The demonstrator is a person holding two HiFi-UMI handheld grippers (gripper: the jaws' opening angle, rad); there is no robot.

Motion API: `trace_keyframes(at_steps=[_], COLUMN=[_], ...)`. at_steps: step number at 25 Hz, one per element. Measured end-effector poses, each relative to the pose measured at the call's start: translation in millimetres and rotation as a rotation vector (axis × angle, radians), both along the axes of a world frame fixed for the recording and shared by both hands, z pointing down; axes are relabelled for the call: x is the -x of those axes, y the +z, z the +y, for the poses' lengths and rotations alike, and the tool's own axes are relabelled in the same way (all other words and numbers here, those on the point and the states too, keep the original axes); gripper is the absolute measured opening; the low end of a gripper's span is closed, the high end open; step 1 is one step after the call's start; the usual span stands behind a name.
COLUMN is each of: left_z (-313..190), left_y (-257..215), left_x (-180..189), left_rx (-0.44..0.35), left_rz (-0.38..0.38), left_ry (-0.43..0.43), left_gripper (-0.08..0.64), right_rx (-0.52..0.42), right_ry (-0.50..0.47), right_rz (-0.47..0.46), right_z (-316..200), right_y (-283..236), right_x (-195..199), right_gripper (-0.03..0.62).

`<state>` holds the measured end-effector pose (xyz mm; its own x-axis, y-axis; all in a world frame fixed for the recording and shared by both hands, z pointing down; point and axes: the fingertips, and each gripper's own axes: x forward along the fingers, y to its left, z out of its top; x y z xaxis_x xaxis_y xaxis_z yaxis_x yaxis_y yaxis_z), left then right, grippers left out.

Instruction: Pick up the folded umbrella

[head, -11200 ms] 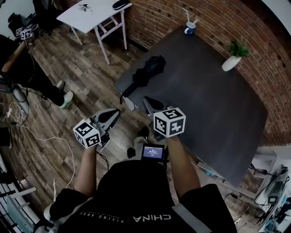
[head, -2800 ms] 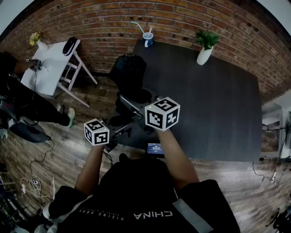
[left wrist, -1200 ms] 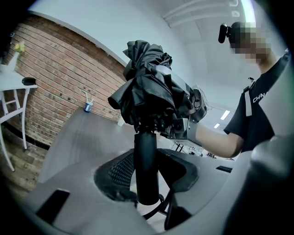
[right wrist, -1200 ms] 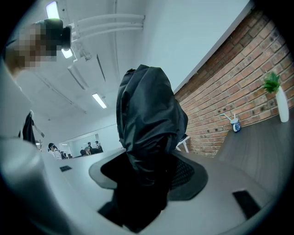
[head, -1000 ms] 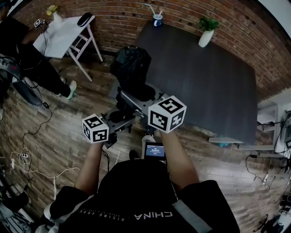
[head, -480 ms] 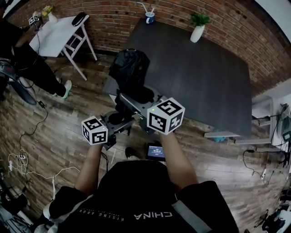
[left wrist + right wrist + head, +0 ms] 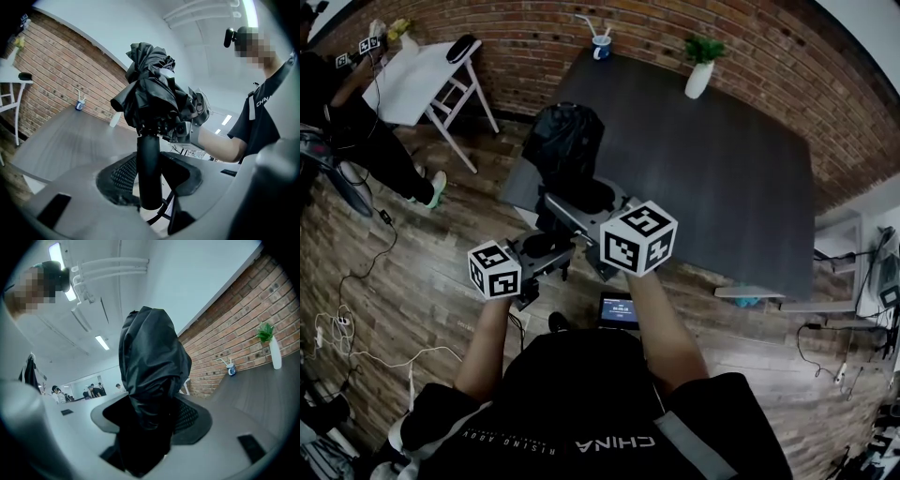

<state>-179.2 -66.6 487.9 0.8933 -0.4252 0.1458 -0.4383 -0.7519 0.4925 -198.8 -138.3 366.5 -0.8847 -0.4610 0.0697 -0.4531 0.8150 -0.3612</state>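
Left hand-held gripper is clamping the handle of the folded umbrella; right hand-held gripper is squeezing its bunched canopy, which is standing above both.

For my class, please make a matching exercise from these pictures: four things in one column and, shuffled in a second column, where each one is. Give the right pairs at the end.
Things
1. black folded umbrella
2. white vase with a green plant
3. blue and white cup with a straw
4. white folding table

Places
A. at the far left corner of the dark table
B. on the wooden floor, left of the dark table
C. gripped by the left gripper at its handle and the right gripper at its canopy
D. partway along the dark table's far edge, away from its corners

Pairs: 1-C, 2-D, 3-A, 4-B
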Motion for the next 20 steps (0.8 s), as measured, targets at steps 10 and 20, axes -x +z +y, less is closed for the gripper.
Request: trace_keyframes(at_steps=[10, 20], left_z=[-15.0, -18.8], left_y=[-5.6, -0.7], left_x=[-19.2, -32.9], left_rx=[0.003, 0.020], left_rz=[-0.006, -0.027], left_ry=[-0.062, -0.069], left_gripper=[0.158, 0.158], right_rx=[0.002, 0.018], right_ry=[-0.060, -0.067], right_rz=[-0.018, -0.031], right_z=[-13.7, -19.1], right_y=[-5.7, 0.3], right_x=[-17.7, -32.2], right_gripper=[0.267, 0.267])
